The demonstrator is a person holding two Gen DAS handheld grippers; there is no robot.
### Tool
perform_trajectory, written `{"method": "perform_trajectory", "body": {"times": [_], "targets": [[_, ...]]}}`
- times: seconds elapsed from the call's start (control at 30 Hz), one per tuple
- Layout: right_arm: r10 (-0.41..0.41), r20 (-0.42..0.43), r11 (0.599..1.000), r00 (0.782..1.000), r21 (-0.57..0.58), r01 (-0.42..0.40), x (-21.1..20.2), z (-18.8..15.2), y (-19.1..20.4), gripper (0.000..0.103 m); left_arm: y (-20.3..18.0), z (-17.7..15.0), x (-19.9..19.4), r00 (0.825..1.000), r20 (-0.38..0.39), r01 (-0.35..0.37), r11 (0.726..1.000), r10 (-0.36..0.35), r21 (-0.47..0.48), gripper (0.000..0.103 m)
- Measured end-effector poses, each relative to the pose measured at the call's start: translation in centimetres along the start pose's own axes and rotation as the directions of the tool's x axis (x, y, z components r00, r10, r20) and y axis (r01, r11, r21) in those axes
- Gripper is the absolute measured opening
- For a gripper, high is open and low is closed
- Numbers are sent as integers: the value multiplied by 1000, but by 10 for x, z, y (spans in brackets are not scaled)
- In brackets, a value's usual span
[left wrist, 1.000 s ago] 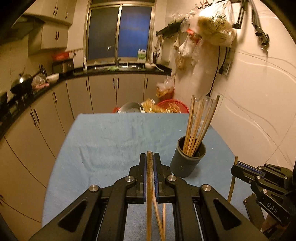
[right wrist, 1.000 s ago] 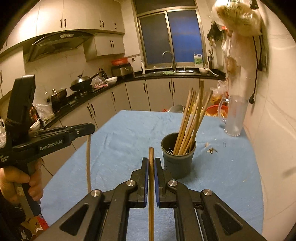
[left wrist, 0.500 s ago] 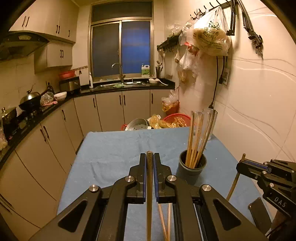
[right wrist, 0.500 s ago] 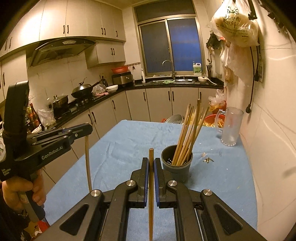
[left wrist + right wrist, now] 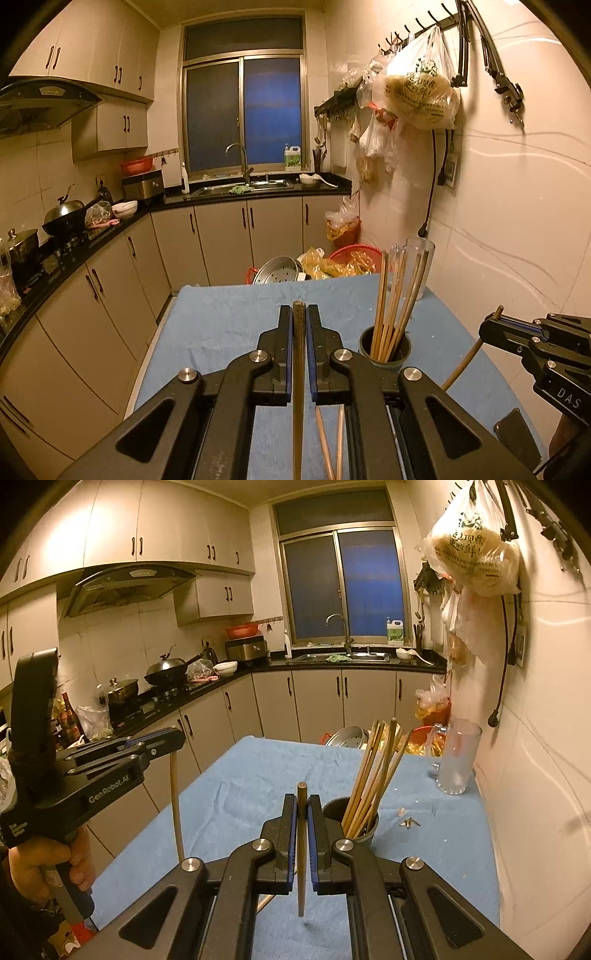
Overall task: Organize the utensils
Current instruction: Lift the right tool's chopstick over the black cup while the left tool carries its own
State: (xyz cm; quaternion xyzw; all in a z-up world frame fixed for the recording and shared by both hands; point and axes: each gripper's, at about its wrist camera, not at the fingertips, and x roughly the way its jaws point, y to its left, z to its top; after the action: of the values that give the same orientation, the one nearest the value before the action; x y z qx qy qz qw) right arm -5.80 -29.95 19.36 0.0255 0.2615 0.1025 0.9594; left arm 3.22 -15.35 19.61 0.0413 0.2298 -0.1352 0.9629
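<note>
Both claws have risen since a second ago: the blue cloth (image 5: 229, 325) sits lower in each view and more of the window and cabinets shows above. The left claw (image 5: 299, 325) is pinched on a chopstick (image 5: 298, 387) that hangs down between its jaws; two more chopsticks (image 5: 330, 439) lie on the cloth below it. The right claw (image 5: 302, 812) pinches its own chopstick (image 5: 302, 853), tip clear of the cloth. The cup (image 5: 364, 829) of chopsticks stands just ahead and right of both claws. Writing reads "GenRobot.AI" on the left claw's side and "DAS" on the right's. A glass mug (image 5: 458, 760) stands beyond by the tiled wall.
</note>
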Motion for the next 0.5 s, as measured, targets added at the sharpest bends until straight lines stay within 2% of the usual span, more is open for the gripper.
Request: {"method": "perform_trajectory", "body": {"times": [0.5], "targets": [[-18, 39, 1000, 999, -13, 19, -20, 20, -1, 6, -7, 20, -2, 999, 31, 13, 1000, -13, 0, 7]]}}
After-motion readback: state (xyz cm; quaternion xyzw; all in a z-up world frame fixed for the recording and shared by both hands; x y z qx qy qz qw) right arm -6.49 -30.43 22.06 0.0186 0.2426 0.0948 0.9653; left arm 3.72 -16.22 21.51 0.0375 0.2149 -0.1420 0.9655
